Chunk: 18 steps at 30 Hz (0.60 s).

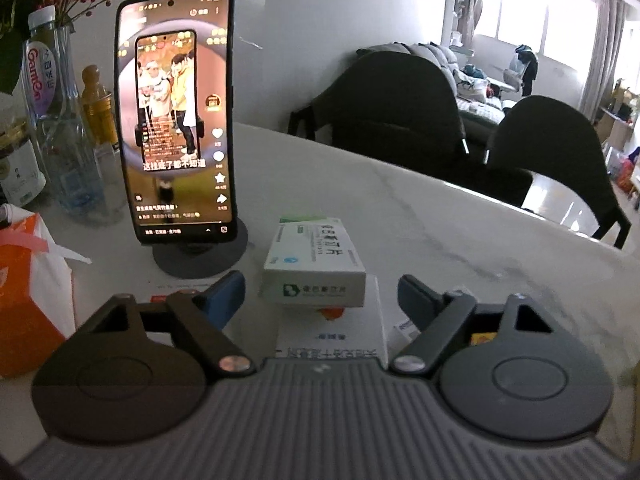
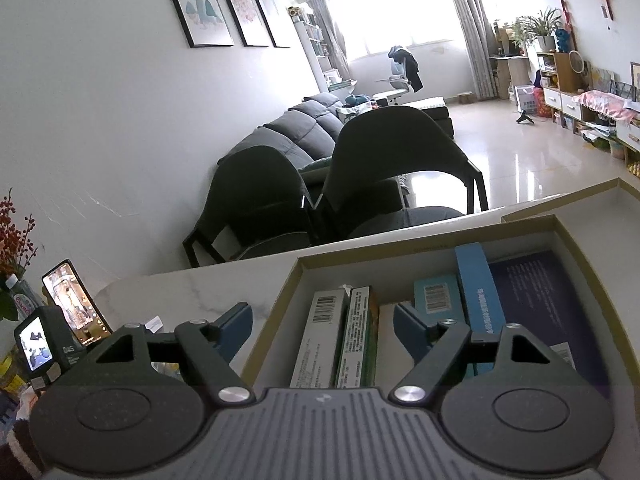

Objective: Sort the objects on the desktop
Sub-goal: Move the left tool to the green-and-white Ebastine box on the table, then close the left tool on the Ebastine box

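Note:
A white and green medicine box point(image 1: 316, 268) lies on a flat white packet point(image 1: 332, 340) on the marble table point(image 1: 460, 240). My left gripper point(image 1: 320, 299) is open, one finger on each side of the box's near end, with a gap at both sides. My right gripper point(image 2: 324, 328) is open over the near left corner of a gold-rimmed cardboard tray point(image 2: 280, 304). Its left finger is outside the tray wall and its right finger is over the inside, holding nothing. In the tray stand several boxes, among them a white barcode box point(image 2: 320, 336), a green one point(image 2: 360, 332) and a blue one point(image 2: 478, 296).
A lit phone on a round stand point(image 1: 176, 120) is just beyond and left of the medicine box. Bottles point(image 1: 44, 80) and an orange and white bag point(image 1: 32, 292) crowd the left. Two dark chairs point(image 1: 400, 108) stand past the table's far edge.

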{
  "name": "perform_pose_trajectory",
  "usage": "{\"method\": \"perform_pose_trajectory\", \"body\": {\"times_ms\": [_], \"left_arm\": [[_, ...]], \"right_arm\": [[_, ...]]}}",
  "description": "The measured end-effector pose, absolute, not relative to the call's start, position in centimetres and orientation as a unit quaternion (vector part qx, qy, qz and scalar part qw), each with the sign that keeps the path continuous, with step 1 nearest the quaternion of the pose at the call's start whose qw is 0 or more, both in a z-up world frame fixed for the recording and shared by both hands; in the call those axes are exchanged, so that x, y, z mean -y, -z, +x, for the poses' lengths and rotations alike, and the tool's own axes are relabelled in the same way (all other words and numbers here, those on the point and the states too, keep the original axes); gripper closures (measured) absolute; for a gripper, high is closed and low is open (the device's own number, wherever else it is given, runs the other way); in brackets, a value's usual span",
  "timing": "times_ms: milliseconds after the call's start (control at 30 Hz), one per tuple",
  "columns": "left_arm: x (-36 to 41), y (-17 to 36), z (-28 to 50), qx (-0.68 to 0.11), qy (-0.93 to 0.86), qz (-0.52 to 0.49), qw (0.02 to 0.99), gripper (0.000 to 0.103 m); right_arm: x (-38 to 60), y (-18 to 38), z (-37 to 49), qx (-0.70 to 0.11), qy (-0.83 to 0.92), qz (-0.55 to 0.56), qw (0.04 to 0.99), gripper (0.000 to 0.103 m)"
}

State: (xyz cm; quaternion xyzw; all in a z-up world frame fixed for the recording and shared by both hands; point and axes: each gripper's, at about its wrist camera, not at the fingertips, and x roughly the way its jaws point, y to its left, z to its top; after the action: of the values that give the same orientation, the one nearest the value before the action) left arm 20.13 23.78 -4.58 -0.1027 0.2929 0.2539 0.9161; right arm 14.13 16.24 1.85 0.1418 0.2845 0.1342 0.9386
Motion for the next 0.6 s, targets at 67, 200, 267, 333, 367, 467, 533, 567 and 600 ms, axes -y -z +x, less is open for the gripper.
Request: {"method": "perform_pose_trajectory", "body": {"times_ms": [67,200,267,333,367,467,533,567,600], "left_arm": [[-23.8,4.7,20.0,-0.296,-0.255,-0.102,0.915,0.036],[-23.9,5.0,19.6,-0.293,-0.254,-0.102,0.916,0.054],[-23.8,5.0,19.1,-0.285,-0.257,-0.099,0.918,0.054],[-23.7,5.0,18.6,-0.281,-0.258,-0.096,0.919,0.054],[-23.6,4.9,18.3,-0.28,-0.257,-0.096,0.92,0.055],[-23.5,4.8,17.3,-0.275,-0.256,-0.095,0.922,0.055],[-23.3,4.7,16.9,-0.274,-0.254,-0.096,0.923,0.055],[-23.3,4.6,16.7,-0.274,-0.252,-0.097,0.923,0.055],[-23.2,4.5,16.4,-0.274,-0.251,-0.097,0.923,0.055]], "right_arm": [[-16.3,-1.7,14.2,-0.286,-0.134,0.144,0.938,0.023],[-16.6,-1.5,14.2,-0.288,-0.135,0.144,0.937,0.023],[-16.6,-1.5,14.1,-0.288,-0.136,0.144,0.937,0.023],[-16.7,-1.4,14.1,-0.287,-0.136,0.144,0.937,0.023],[-16.6,-1.4,14.0,-0.287,-0.135,0.145,0.937,0.023],[-16.7,-1.5,13.9,-0.285,-0.136,0.146,0.937,0.023],[-16.8,-1.5,13.7,-0.285,-0.137,0.146,0.938,0.023],[-16.8,-1.6,13.7,-0.284,-0.138,0.146,0.938,0.023],[-16.9,-1.6,13.6,-0.284,-0.139,0.146,0.937,0.023]]}}
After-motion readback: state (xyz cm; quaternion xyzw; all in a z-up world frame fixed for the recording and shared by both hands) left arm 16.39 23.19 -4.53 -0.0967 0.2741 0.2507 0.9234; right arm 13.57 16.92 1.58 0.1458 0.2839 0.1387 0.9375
